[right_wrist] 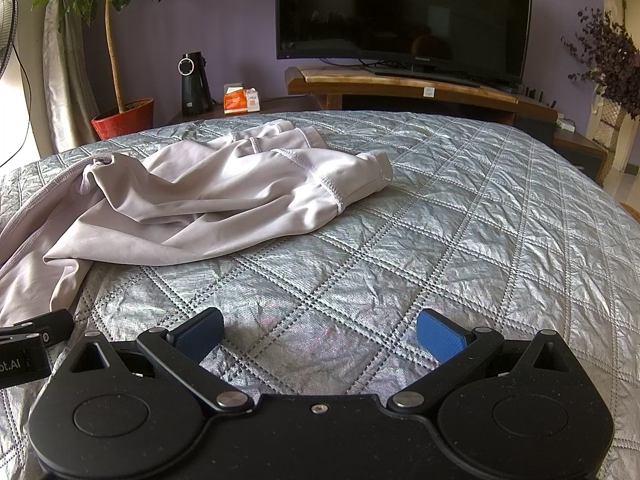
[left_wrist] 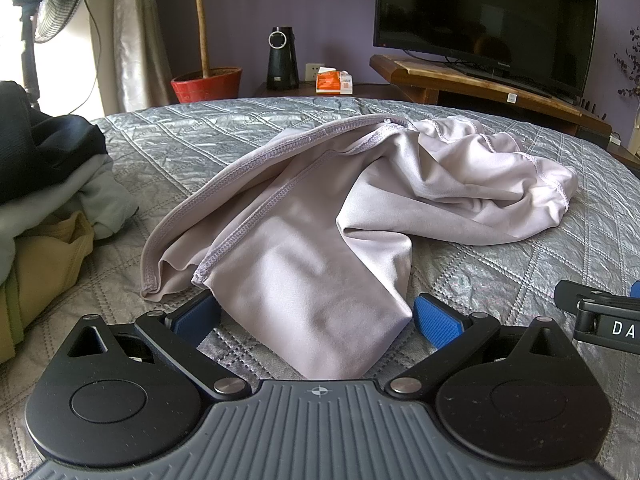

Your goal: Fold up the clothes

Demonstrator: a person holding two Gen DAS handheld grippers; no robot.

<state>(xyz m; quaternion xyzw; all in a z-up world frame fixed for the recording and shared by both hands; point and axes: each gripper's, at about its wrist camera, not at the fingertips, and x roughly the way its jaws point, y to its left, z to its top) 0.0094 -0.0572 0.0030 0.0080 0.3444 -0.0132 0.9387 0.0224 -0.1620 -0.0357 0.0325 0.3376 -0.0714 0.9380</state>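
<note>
A pale lilac garment [left_wrist: 320,216] lies crumpled on the silver quilted bed [left_wrist: 520,248], stitched hems showing. Its near end reaches between the blue pads of my left gripper [left_wrist: 316,316], which stands open around that cloth without pinching it. In the right wrist view the same garment [right_wrist: 208,200] spreads at the left, and my right gripper [right_wrist: 320,334] is open over bare quilt [right_wrist: 440,220], to the right of the cloth. Each gripper's black body shows at the edge of the other's view.
A pile of other clothes [left_wrist: 44,200], dark, grey and tan, sits at the bed's left. Beyond the bed stand a television [right_wrist: 404,16] on a wooden stand, a red plant pot [left_wrist: 206,84], a black speaker [left_wrist: 282,58] and a fan [left_wrist: 56,0].
</note>
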